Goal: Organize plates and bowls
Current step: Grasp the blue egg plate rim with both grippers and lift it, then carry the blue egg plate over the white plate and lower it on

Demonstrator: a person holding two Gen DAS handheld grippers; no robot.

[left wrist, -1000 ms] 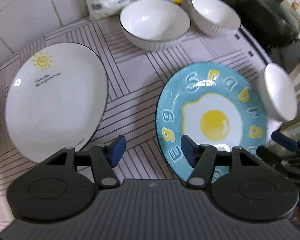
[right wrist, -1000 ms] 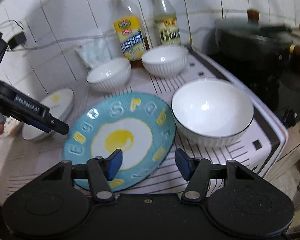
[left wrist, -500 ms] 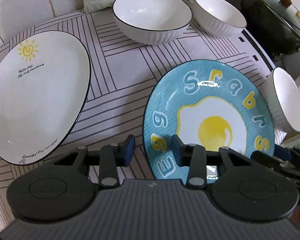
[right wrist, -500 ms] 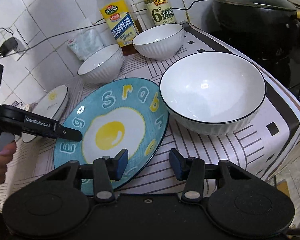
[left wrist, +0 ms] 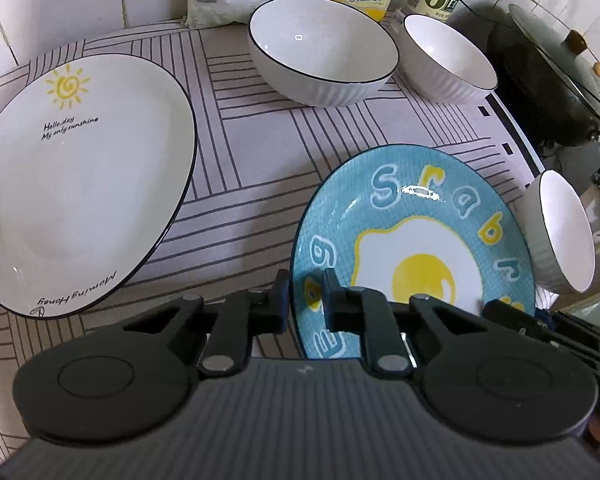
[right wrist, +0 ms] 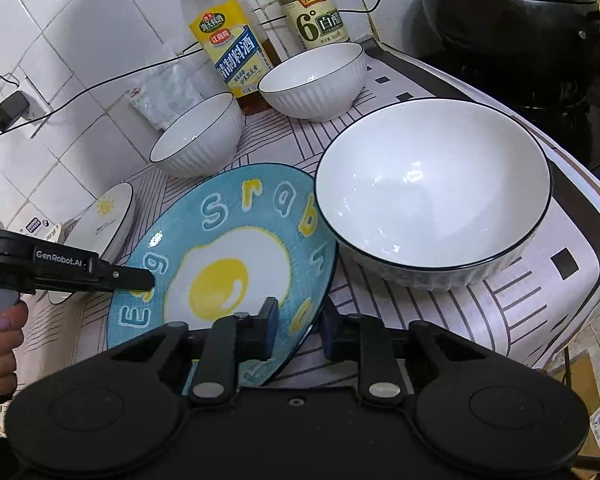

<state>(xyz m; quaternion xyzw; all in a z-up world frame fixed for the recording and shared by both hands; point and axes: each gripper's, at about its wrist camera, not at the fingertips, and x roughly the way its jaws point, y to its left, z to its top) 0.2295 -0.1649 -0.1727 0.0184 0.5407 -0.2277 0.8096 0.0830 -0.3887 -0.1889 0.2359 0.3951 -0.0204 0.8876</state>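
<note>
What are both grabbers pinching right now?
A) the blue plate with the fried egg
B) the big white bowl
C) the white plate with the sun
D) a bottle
A: the left gripper and the right gripper each have fingers closed on opposite rims of the blue egg plate.

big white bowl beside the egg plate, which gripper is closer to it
Right. The right gripper straddles the egg plate edge next to the big white bowl; the left gripper pinches the plate's opposite rim.
</note>
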